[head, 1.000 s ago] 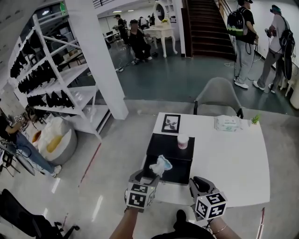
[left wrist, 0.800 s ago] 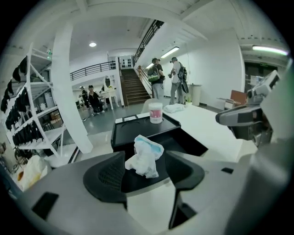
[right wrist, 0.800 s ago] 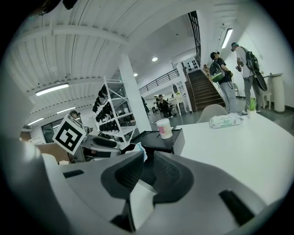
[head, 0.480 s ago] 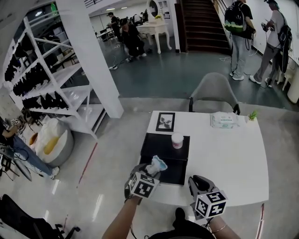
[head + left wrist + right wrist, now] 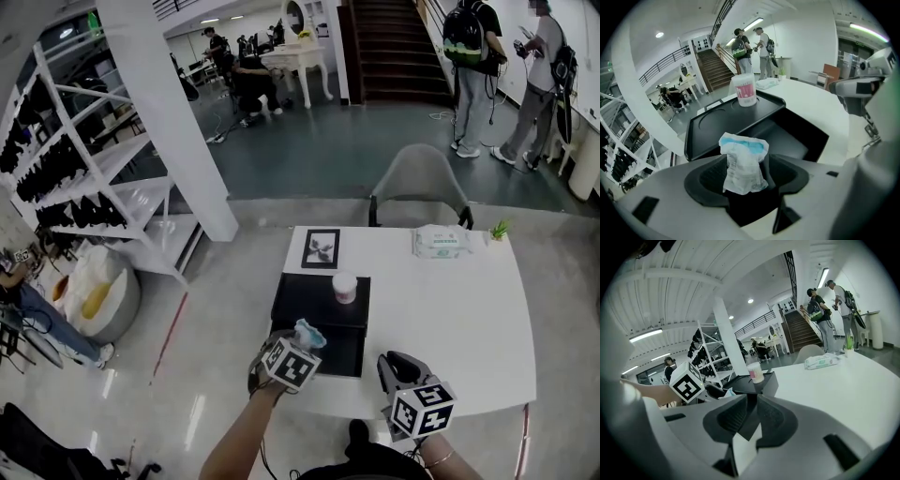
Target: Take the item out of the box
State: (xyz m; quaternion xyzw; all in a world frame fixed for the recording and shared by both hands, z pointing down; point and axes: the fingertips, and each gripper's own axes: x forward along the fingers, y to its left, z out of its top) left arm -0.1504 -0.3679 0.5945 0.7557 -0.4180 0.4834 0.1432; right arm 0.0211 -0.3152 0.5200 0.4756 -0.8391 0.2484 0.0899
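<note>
Head view: table [image 5: 450,309] fills the space ahead of both sets of jaws. The black box [image 5: 319,314] sits on its near-left part, directly in front of your left gripper [image 5: 298,345] and off to the left of your right gripper [image 5: 412,398].

Left gripper view: the open well of the box lies just beyond and below the jaws. The cup [image 5: 745,91] stands farther out on the box's raised far part, well clear of the jaws.

Packet [image 5: 743,161], white with a blue top, is clamped upright between your left jaws. Its crumpled upper end stands proud of the pads. It touches nothing but the pads, and the box interior shows behind it, so I judge it out of the box and free of the walls. The pinch sits low on the packet, probably because that was the end reachable from above.

Right gripper view: jaws closed together with nothing between them. They hang beside the box over bare table, likely parked to keep clear of the left.

Judgement: extraction essentially done. What remains is a place to set the packet down.
</note>
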